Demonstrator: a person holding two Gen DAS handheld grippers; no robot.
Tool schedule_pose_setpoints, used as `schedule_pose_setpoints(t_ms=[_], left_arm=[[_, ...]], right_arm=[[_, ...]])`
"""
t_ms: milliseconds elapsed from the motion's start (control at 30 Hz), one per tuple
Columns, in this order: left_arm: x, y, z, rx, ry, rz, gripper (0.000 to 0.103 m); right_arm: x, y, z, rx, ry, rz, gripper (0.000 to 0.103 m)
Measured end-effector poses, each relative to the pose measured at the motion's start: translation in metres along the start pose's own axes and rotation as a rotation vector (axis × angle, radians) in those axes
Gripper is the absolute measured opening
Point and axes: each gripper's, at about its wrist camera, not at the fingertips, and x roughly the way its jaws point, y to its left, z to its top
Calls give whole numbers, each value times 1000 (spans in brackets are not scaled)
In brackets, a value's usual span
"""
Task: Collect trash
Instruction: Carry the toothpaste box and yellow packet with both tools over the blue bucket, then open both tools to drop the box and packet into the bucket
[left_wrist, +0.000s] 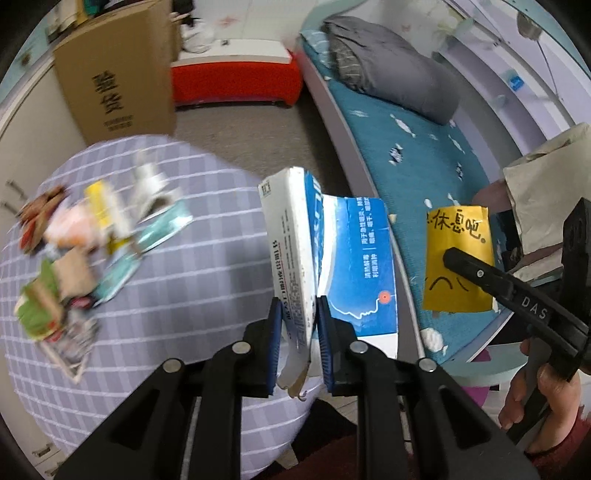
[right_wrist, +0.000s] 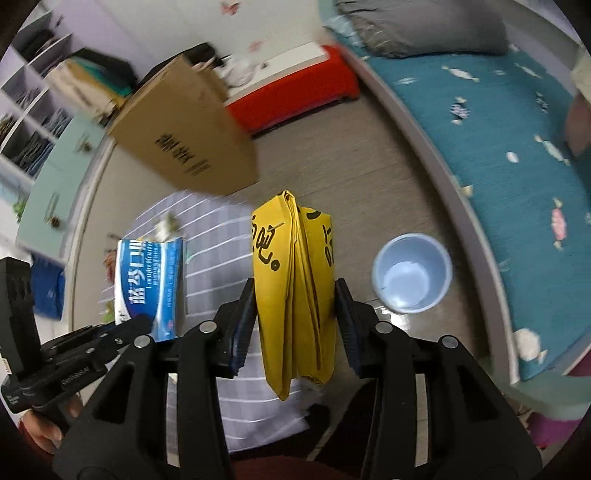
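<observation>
Left wrist view: the left tool (left_wrist: 297, 328) is clamped on a flattened blue-and-white box (left_wrist: 325, 254) that sticks up between its pads. Left of it, on the checked counter (left_wrist: 192, 280), lies a blurred heap of wrappers (left_wrist: 85, 243). To the right, the right tool (left_wrist: 454, 258) carries a yellow packet (left_wrist: 458, 236) over the bed (left_wrist: 406, 147).

Right wrist view: the right tool (right_wrist: 294, 310) grips the folded yellow packet (right_wrist: 295, 280). A pale blue bin (right_wrist: 412, 273) stands on the floor just right of it. The box (right_wrist: 147, 284) is at left.
</observation>
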Motion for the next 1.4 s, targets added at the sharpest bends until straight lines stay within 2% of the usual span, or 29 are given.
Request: schedule_pose_setpoints(t_ms=[100,133,167,267,367,633,833,1067,1133,1167,1200,1233,1400], left_arm=[[16,-36,14,12,9,-17,18],[21,-48,20,20,9,-18,18],[26,-59,25,28,9,-19,18],[35,-86,37,43,7,-15,18],[46,-105,50,52,17,-10,18],[71,-153,76,119,39,-16,18],[87,-181,87,168,62,-31,18],[94,-214,96,232,60,-56,20],[93,-222,98,240,32,-45,28],[92,-223,99,235,19,-44,37],[92,-224,100,229,16,-49,63],[92,-225,101,216,13,-65,71],[88,-224,97,211,4,-62,71]], right_arm=[[0,-34,20,9,-10,-20,46],[0,-45,25,12,-13,-20,49],[4,-55,35,14,-7,-11,59],[8,-77,52,6,-20,-35,68],[5,-93,63,4,-21,-44,71],[-27,-111,79,-5,-104,-56,75],[-49,-123,83,-11,-179,-89,76],[-73,-147,85,42,-260,-116,77],[-78,-152,86,53,-277,-122,77],[-81,-155,85,58,-283,-125,77],[-82,-156,85,62,-285,-127,77],[-82,-159,84,67,-286,-129,77],[-86,-160,80,73,-282,-125,78]])
